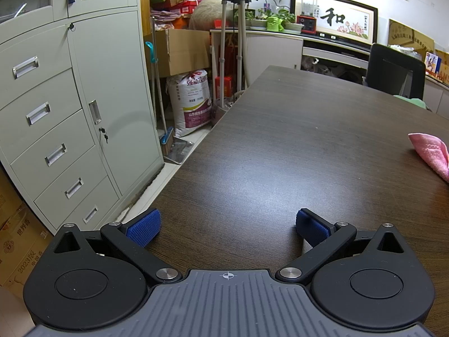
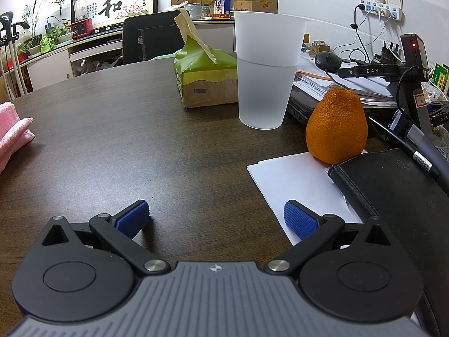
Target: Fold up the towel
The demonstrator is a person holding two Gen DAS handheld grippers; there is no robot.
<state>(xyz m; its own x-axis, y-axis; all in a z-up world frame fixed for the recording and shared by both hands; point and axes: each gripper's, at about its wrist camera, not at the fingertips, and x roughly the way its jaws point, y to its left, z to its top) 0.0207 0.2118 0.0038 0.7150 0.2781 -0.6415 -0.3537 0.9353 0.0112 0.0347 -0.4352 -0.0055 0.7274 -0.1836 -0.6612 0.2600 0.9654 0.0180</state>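
Observation:
A pink towel point(image 1: 430, 151) lies bunched on the dark wooden table point(image 1: 280, 146), at the right edge of the left wrist view. In the right wrist view the same towel point(image 2: 12, 132) shows at the far left edge. My left gripper point(image 1: 228, 226) hovers low over the table's near left part, open, nothing between its blue pads; the towel is well to its right. My right gripper point(image 2: 216, 216) is also open and empty over the table point(image 2: 126, 129), its right pad point(image 2: 299, 220) above a white sheet of paper point(image 2: 294, 185). The towel lies far to its left.
A frosted plastic cup point(image 2: 266, 70), a green tissue pack point(image 2: 204, 78), an orange fruit point(image 2: 336, 126) and a black notebook point(image 2: 398, 196) crowd the right side. A black chair point(image 1: 395, 70) stands behind the table. Grey drawer cabinets point(image 1: 70, 112) stand past the left table edge.

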